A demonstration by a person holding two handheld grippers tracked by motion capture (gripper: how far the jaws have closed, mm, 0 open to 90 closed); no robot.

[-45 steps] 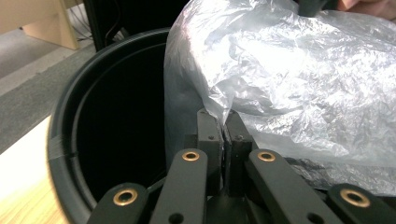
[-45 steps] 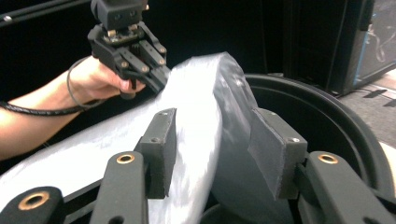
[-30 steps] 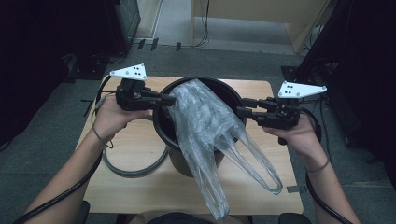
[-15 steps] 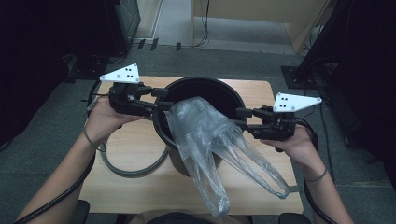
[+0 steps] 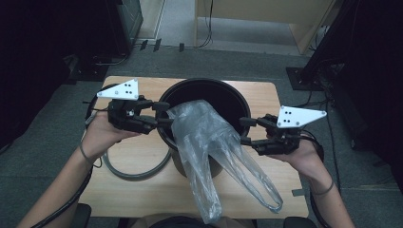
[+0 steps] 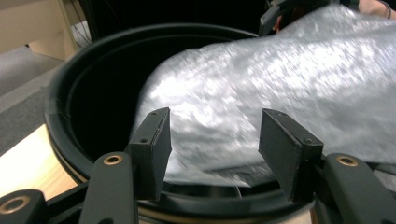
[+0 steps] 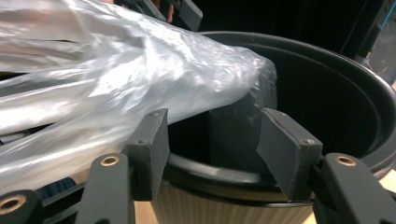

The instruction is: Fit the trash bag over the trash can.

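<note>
High view: one bag (image 5: 209,147), one bin (image 5: 223,95), two claws.

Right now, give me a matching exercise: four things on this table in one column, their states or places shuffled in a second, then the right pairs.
1. clear plastic bag
2. black bucket
3. grey ring
4. left gripper

A. flat on the table, left of the bucket
B. open at the bucket's left rim
C. draped over the near rim, handles hanging down
D. upright, mid-table

Pairs: 1-C, 2-D, 3-A, 4-B
</note>
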